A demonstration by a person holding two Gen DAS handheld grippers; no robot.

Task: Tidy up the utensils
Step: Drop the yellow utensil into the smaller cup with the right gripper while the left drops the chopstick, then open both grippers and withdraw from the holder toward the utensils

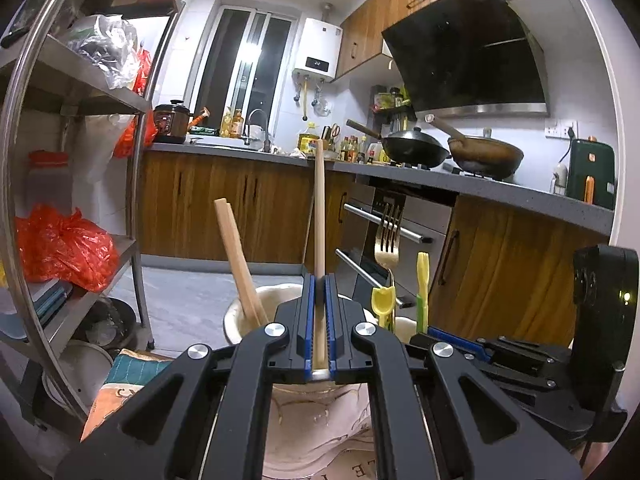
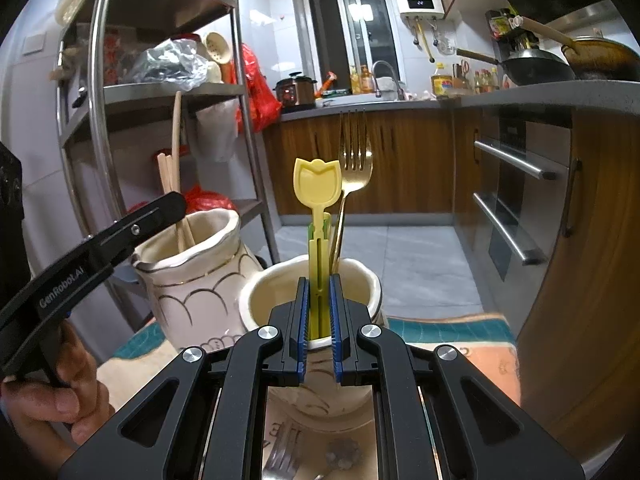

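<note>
My left gripper [image 1: 319, 280] is shut on a wooden chopstick [image 1: 319, 208] that stands upright over a cream ceramic holder [image 1: 236, 316]. A pair of chopsticks [image 1: 236, 256] leans inside that holder. My right gripper [image 2: 319, 280] is shut on the stem of a yellow tulip-shaped plastic utensil [image 2: 317, 184], held upright inside a second cream holder [image 2: 360, 276]. A gold fork [image 2: 354, 168] stands in that same holder, tines up. The left gripper's side [image 2: 96, 248] and the hand holding it [image 2: 52, 400] show in the right wrist view beside the taller holder [image 2: 188, 280].
Both holders stand on a patterned cloth [image 2: 452, 332]. A fork [image 2: 280, 456] lies on the cloth under my right gripper. A steel shelf rack [image 1: 68, 160] with red bags stands at left. Wooden cabinets and an oven [image 2: 516, 200] line the right.
</note>
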